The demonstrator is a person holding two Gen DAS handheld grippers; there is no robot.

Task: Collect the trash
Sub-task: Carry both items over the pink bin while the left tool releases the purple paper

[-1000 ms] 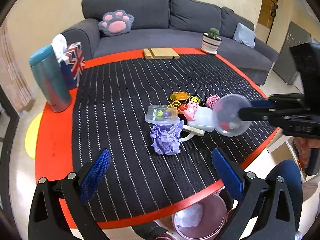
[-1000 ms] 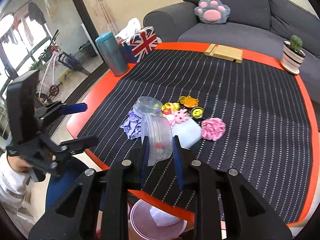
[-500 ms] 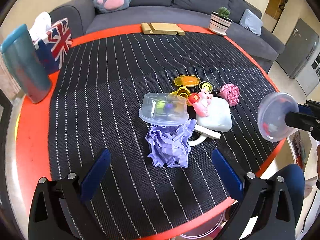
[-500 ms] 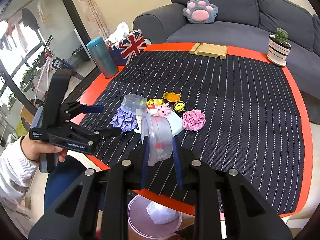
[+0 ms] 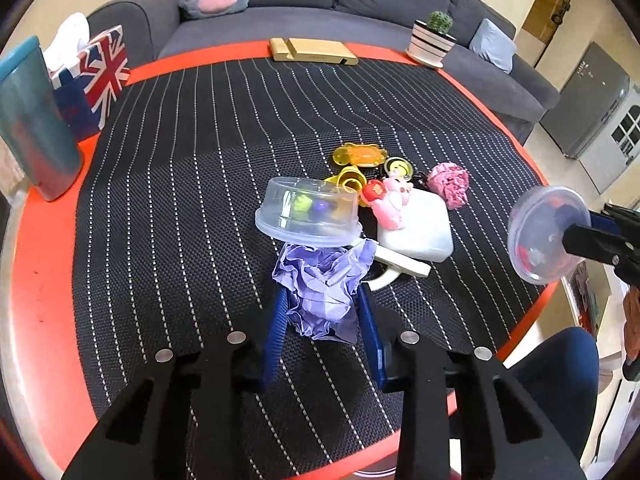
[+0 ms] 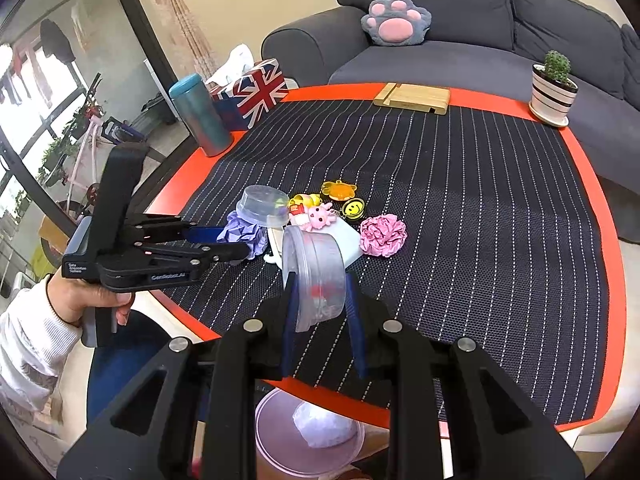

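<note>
Left gripper (image 5: 323,312) jaws just been closing, pinching crinkled purple paper wad (image 5: 324,288); right gripper (image 6: 320,300) clamping round clear plastic container (image 6: 316,276).

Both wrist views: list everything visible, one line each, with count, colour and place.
purple paper wad: 1, lilac, mat front, between left gripper pads
pink paper wad: 1, pink, right of the toys
clear tub: 1, upside down on mat, behind purple wad
clear held tub: 1, tilted, in right gripper
small toys: several, yellow and pink, mat centre
white case: 1, white, under pink toy
tumbler: 1, teal, table's left edge
tissue box: 1, flag print, beside tumbler
wooden stand: 1, far edge
cactus pot: 1, striped, far right
bin: 1, pink, below table edge
sofa: 1, grey, behind
left gripper: closed on purple wad
right gripper: shut on tub
</note>
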